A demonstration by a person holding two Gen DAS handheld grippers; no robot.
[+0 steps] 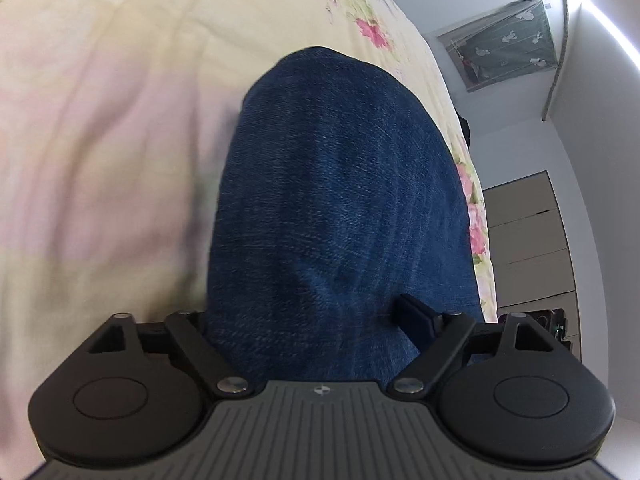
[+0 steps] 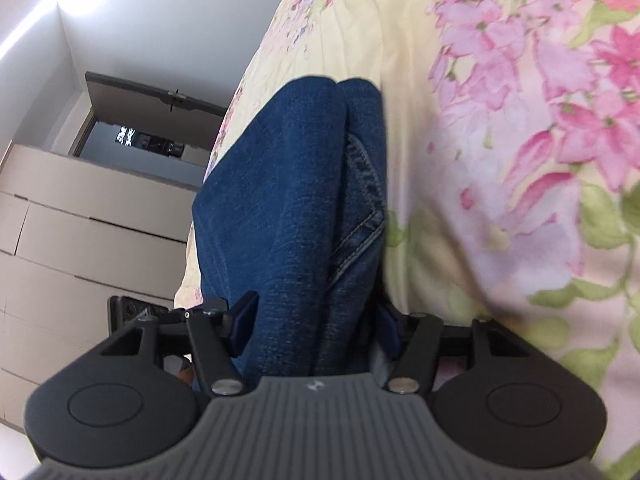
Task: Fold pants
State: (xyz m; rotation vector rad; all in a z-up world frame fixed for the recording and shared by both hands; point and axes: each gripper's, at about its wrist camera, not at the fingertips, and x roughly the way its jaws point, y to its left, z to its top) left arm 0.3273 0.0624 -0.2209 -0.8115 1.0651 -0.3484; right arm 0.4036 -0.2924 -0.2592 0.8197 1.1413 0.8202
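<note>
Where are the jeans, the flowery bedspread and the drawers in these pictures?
jeans (image 1: 340,200): left wrist view, on the flat blue denim.
bedspread (image 2: 500,120): right wrist view, on the pink flowers.
drawers (image 2: 80,220): right wrist view, on a beige drawer front.

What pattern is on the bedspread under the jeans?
Pale yellow bedspread with pink flowers and green leaves, clearest in the right wrist view.

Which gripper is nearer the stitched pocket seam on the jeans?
Right, most likely. The right gripper straddles a fold of the jeans, with the pocket seam just ahead of its fingers. The left gripper straddles plain denim; no seam shows in its view.
</note>
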